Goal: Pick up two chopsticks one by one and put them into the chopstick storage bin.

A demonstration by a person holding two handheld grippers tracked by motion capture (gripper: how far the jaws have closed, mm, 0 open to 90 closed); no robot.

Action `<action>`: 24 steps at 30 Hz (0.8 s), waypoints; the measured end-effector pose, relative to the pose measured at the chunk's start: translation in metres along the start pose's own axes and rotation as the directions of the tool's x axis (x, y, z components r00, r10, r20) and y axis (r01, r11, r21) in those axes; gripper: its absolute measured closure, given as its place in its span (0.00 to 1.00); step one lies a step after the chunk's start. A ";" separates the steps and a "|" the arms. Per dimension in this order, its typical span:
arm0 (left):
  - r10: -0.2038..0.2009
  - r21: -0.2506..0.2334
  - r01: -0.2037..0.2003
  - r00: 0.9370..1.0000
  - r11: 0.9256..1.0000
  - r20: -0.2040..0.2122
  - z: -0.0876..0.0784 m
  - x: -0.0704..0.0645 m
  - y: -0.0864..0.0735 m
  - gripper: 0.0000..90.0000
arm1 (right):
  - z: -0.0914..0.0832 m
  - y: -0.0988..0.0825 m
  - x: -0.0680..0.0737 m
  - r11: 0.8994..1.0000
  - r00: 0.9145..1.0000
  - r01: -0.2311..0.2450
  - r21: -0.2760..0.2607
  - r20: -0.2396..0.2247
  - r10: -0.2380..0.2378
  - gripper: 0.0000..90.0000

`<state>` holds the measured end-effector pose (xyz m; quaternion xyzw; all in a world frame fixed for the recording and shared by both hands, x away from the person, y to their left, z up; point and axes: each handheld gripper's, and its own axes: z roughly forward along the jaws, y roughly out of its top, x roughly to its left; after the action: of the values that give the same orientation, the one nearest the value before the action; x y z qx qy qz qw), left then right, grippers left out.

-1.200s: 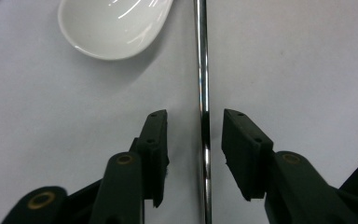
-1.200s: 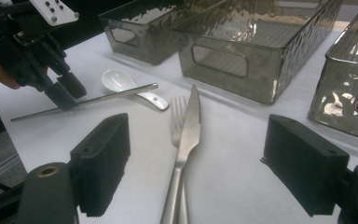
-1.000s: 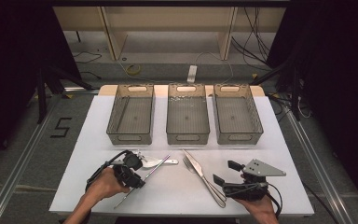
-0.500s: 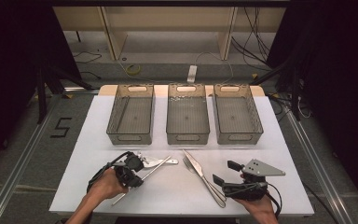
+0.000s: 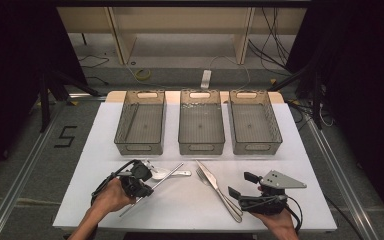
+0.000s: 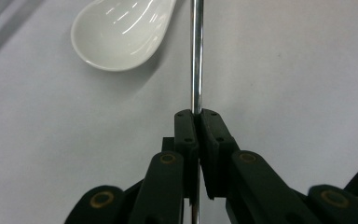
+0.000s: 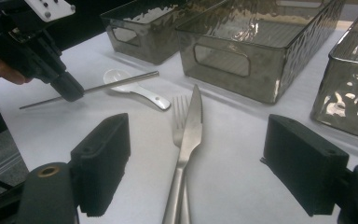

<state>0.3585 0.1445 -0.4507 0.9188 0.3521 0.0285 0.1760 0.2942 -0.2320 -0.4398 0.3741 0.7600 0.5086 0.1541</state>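
A thin metal rod point(image 6: 196, 56) is clamped between the closed jaws of the left gripper point(image 6: 196, 113), a white spoon point(image 6: 121, 32) just beside it. The right gripper point(image 7: 196, 163) is held wide open above a knife point(image 7: 189, 135) and fork point(image 7: 179, 114) on the counter point(image 5: 180, 205).

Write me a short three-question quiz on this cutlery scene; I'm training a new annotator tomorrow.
1. True or false: the left tongs are shut on the metal rod.
2. Which lies on top, the knife or the fork?
3. How many bins stand in the row, and do they hold anything?

Key
1. True: the pads press the rod, after just closing.
2. The knife lies across the fork.
3. Three, all empty.

The right tongs stand open over the knife's handle; the white spoon lies beside the rod.
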 end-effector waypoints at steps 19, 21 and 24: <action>-0.049 -0.162 0.052 0.999 0.985 0.023 -0.029 0.008 0.002 0.95 | 0.000 0.000 0.000 1.000 1.000 -0.001 -0.001 0.000 0.001 0.26; -0.058 -0.179 0.062 0.998 0.982 0.028 -0.033 0.011 0.001 0.95 | 0.000 0.000 0.000 1.000 1.000 0.000 0.001 0.000 0.000 0.26; -0.070 -0.193 0.074 0.997 0.978 0.028 -0.035 0.015 0.001 0.95 | 0.000 0.000 0.000 1.000 1.000 -0.002 0.000 0.001 0.002 0.26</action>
<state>0.3647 0.1644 -0.4186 0.8841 0.3790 0.0468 0.2695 0.2943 -0.2318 -0.4399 0.3749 0.7596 0.5087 0.1539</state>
